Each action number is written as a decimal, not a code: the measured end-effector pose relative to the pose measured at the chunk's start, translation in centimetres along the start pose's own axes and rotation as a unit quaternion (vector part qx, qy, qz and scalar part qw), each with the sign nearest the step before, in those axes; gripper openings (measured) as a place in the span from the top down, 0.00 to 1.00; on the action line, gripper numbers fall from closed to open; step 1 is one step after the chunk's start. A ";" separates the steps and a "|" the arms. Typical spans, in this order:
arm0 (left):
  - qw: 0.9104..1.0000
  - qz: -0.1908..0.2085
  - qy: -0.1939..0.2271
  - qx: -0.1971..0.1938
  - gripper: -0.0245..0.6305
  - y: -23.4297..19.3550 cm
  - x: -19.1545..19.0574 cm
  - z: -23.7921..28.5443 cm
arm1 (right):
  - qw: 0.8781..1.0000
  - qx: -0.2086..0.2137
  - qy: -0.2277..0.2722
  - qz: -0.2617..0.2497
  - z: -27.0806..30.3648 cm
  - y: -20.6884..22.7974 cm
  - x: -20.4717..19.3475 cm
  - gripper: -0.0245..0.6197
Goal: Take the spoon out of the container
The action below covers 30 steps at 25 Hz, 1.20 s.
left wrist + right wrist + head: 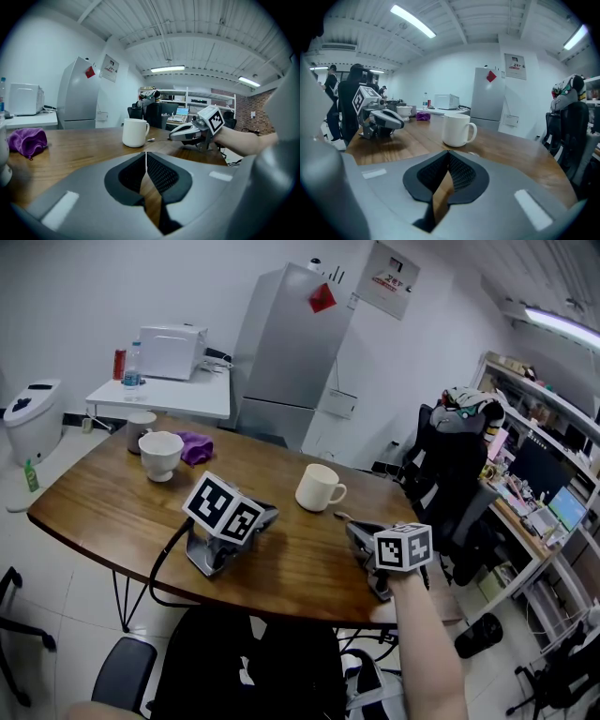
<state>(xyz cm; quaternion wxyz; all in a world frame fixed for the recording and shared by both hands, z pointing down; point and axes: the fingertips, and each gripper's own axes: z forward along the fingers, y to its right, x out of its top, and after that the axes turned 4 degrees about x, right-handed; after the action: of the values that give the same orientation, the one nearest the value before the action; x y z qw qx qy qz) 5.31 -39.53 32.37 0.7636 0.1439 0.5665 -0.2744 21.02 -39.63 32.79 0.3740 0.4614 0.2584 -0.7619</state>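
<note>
**Forearm** (427, 643), lower right of the head view: carrying the right gripper (353, 527), whose jaws are meeting pad to pad with nothing between them.

**Spoon** (339, 517): small and pale, lying flat on the wooden table (112, 512) right of mid-frame. It is sitting outside the white mug (319, 487), just beside it and just ahead of the right gripper's tips.

**Left gripper** (270, 514): resting on the table left of centre, its jaws likewise pressing together and empty.

**Further out, upper left:** a footed white cup (160, 454) and a purple cloth (195, 446).

**Step:** the removal is looking finished. The next move is probably only drawing the right gripper clear without nudging spoon or mug.

**Views:**
- The left gripper view is showing the spoon's thin handle running toward the right gripper.
- The right gripper view is catching a mere sliver of it.
- Only the head view is looking into the mug's mouth, which seems empty.
</note>
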 end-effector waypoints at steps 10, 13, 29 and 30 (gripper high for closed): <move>1.000 0.000 -0.001 -0.001 0.95 -0.1 0.0 -0.2 | 0.999 0.036 0.014 0.030 1.3 -1.9 0.8 0.96; 1.000 -0.001 -0.001 -0.001 0.95 -0.1 0.0 -0.2 | 0.997 0.048 0.021 0.052 1.4 -2.2 0.8 0.96; 1.000 -0.002 0.000 -0.001 0.95 -0.7 -0.3 -0.9 | 0.996 0.045 0.040 0.065 1.8 -2.5 1.3 0.96; 1.000 -0.002 0.001 -0.001 0.95 -0.6 -0.3 -0.8 | 0.996 0.046 0.044 0.068 1.6 -2.4 1.4 0.96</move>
<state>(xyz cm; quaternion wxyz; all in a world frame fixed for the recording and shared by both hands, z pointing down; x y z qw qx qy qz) 4.28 -39.54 32.46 0.7629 0.1421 0.5675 -0.2753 17.84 -39.86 32.42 0.3911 0.5280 0.2077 -0.7247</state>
